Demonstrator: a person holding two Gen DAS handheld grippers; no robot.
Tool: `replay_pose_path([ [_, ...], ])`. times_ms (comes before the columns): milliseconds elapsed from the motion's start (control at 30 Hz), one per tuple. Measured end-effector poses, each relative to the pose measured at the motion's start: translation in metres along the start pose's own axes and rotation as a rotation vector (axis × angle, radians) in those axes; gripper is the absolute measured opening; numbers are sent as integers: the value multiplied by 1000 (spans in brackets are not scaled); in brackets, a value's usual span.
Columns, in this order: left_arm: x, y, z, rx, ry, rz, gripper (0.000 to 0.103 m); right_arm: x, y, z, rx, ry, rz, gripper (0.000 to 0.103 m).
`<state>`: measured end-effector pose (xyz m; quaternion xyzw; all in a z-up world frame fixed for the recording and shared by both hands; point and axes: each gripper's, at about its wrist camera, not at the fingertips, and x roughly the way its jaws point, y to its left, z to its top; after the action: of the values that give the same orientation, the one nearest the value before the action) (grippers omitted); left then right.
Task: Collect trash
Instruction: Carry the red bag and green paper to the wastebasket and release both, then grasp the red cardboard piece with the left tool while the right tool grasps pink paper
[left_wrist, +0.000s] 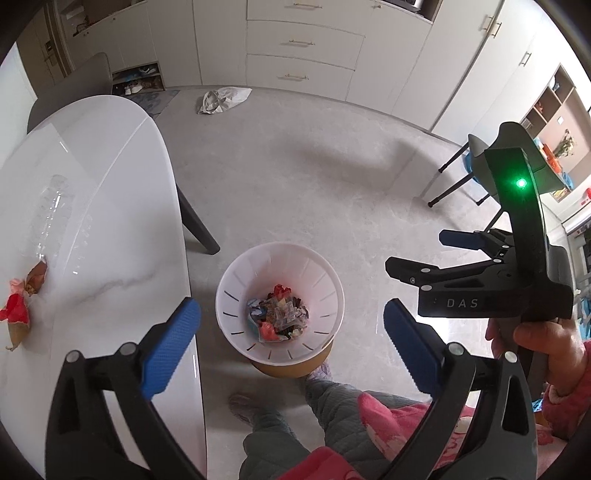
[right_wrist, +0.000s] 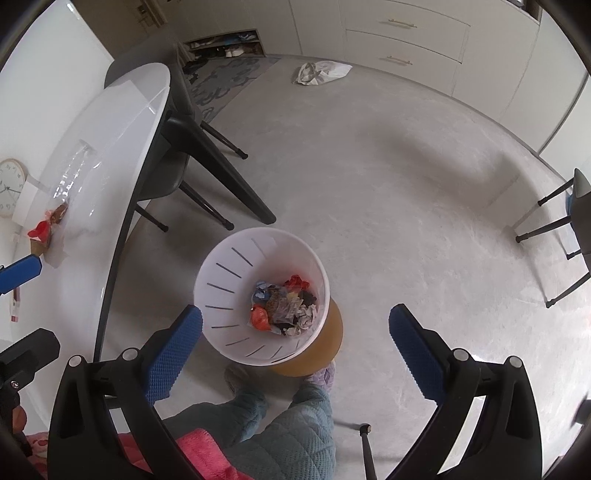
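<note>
Two grippers held above white waste bin (left_wrist: 279, 301), both with jaws spread wide, nothing between blue pads (left_wrist: 171, 345). Left gripper (left_wrist: 291, 345) directly over bin, near table edge. Right gripper (right_wrist: 295, 354) likewise over bin, empty. Bin stands on grey floor (left_wrist: 314, 177) just beside white table (left_wrist: 92, 206), crumpled wrappers and paper scraps (right_wrist: 286, 308) heaped at its bottom. On table, away from bin: red-and-brown wrapper litter (left_wrist: 18, 308), clear plastic bottle (left_wrist: 51, 210) lying touching it. White bag (left_wrist: 221, 99) on floor, well beyond bin, near drawers.
</note>
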<state>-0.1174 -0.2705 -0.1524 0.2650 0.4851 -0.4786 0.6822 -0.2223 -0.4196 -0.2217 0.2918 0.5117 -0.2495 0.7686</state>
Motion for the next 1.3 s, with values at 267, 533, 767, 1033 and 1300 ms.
replay_pose_path([
  [267, -5, 9, -6, -37, -10, 3, 95, -1, 11, -3, -21, 3, 4, 100],
  [533, -21, 40, -15, -135, -40, 30, 95, -8, 37, 4, -73, -16, 16, 100],
  [767, -45, 104, -34, -291, -87, 126, 95, -10, 92, 19, -164, -32, 84, 100],
  [1033, -68, 189, -63, -323, -131, 318, 95, -5, 171, 34, -313, -23, 136, 100],
  [1300, -75, 273, -75, -135, -96, 420, 95, 0, 241, 39, -397, -1, 160, 100],
])
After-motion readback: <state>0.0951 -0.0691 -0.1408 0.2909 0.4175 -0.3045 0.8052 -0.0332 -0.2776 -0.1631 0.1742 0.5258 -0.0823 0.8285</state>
